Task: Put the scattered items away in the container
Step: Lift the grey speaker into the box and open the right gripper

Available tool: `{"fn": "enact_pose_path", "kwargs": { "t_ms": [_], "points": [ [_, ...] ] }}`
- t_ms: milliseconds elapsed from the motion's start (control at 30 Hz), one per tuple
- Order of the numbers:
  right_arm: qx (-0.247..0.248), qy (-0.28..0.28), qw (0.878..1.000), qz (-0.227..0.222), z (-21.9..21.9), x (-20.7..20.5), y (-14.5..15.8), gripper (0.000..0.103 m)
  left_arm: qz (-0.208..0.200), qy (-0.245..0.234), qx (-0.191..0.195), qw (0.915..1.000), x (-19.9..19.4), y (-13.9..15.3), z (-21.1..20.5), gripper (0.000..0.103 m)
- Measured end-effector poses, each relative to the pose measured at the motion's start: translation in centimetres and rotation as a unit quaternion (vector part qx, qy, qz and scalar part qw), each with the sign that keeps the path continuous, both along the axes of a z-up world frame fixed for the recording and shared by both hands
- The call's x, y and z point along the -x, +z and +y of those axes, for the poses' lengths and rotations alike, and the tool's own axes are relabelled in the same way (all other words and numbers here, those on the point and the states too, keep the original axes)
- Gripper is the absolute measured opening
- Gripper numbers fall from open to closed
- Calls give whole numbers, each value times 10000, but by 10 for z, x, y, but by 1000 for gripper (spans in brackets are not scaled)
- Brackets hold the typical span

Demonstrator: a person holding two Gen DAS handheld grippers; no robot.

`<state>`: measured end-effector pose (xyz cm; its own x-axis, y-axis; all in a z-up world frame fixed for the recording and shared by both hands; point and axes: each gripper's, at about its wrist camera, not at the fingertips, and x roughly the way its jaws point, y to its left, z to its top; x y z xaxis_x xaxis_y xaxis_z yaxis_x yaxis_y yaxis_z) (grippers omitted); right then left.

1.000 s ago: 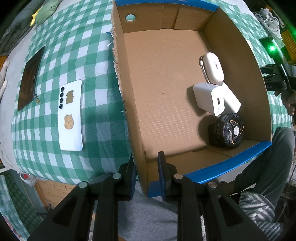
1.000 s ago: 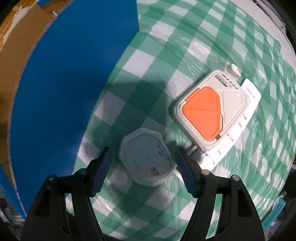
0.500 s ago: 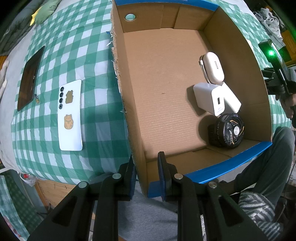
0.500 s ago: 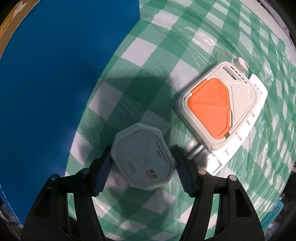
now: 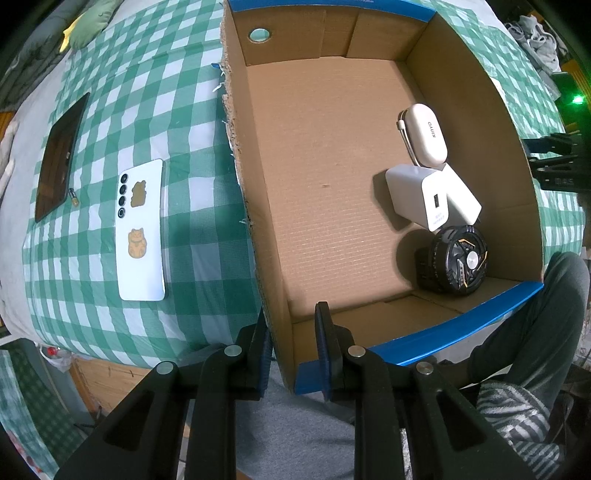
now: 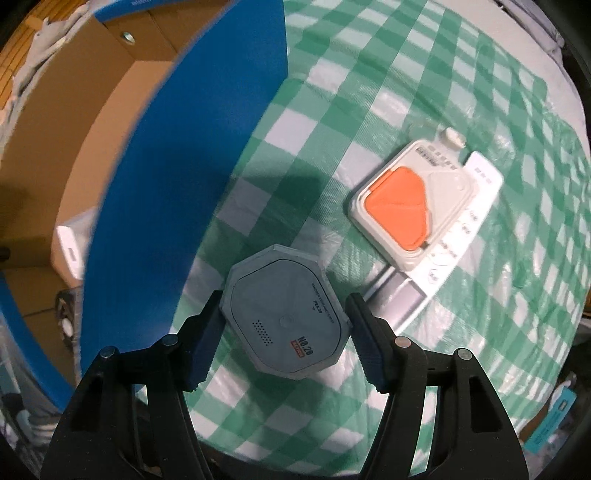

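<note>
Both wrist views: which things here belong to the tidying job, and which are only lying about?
Job: cardboard box; grey octagonal device in right gripper; orange-and-white case; white phone; left gripper at the box corner.

Lying about: green cushion; checked cloth.

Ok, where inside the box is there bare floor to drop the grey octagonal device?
The cardboard box floor is bare across its left half and far end, up to the wall with the round hole. The right wall is crowded: white case, white charger and black fan sit in a row. The right gripper holds the grey octagonal device.
</note>
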<state>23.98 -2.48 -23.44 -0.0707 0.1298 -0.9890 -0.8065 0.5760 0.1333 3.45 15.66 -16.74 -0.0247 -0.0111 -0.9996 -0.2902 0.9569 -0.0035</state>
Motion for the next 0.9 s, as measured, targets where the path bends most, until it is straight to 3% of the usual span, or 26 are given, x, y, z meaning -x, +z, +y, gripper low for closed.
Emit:
{"fn": "enact_pose_path", "kwargs": {
  "t_ms": [433, 633, 900],
  "points": [
    [-375, 394, 9983, -220, 17, 23, 102, 66, 5, -26, -19, 10000, -1, -1, -1, 20],
    [-621, 678, 9956, -186, 28, 47, 129, 66, 9, -28, -22, 10000, -1, -1, -1, 20],
    [-716, 1017, 9922, -83, 53, 77, 131, 66, 3, -17, -9, 10000, -3, 0, -1, 20]
  ]
}}
